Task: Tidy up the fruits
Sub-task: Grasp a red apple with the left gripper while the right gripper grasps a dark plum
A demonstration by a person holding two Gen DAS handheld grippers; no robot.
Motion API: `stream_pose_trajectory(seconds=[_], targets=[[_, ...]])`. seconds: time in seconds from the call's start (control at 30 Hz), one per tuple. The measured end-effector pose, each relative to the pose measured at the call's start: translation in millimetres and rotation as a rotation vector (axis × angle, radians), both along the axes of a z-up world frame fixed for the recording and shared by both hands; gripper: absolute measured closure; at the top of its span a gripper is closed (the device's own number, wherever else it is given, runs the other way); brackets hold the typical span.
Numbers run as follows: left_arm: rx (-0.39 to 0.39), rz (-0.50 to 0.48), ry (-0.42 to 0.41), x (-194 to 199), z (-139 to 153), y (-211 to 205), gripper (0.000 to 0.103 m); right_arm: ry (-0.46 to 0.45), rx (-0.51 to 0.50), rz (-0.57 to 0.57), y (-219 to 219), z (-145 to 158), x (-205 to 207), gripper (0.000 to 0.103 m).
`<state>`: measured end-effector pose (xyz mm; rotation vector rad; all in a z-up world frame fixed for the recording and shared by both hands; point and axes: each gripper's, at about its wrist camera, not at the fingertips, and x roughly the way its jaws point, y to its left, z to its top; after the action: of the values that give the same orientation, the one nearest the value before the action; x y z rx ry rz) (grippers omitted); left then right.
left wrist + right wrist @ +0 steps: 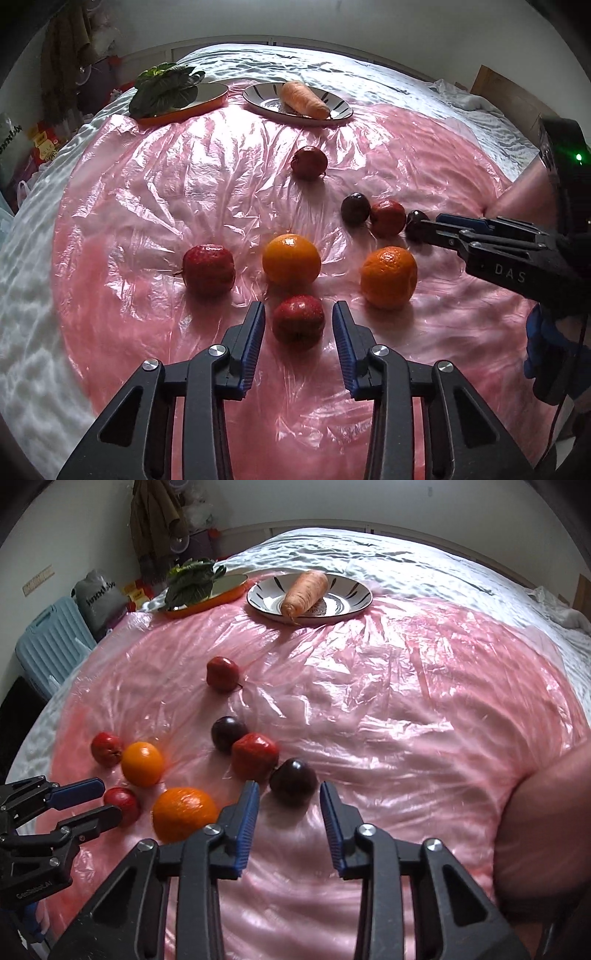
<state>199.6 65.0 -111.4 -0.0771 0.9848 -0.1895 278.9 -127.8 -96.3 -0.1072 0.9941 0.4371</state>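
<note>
Several fruits lie on a pink plastic sheet (147, 206) over a bed. My left gripper (298, 314) is open, its fingers either side of a small red apple (298, 321), not touching. Beyond are two oranges (291, 258) (388, 277), another red apple (208, 268), a far red apple (308, 163), a dark plum (355, 208) and a red fruit (387, 218). My right gripper (288, 790) is open around a second dark plum (293, 781); in the left wrist view it (424, 225) reaches that plum (414, 218) from the right.
At the back stand an orange tray (184, 109) with leafy greens (166, 88) and a striped plate (340, 109) holding a carrot (303, 99). White bedding (37, 295) surrounds the sheet. A blue suitcase (51, 646) and bags stand left of the bed.
</note>
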Motion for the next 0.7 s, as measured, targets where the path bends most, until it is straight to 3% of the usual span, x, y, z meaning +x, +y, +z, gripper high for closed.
stream_pose_trajectory(seconds=[0.3, 0.7], targets=[[0.001, 0.005, 0.022, 7, -14, -2, 0.075, 0.019, -0.035, 0.03, 9, -13, 13, 0.043], [0.037, -0.002, 0.019, 11, -20, -9, 0.076, 0.031, -0.014, 0.046, 5, -20, 15, 0.055]])
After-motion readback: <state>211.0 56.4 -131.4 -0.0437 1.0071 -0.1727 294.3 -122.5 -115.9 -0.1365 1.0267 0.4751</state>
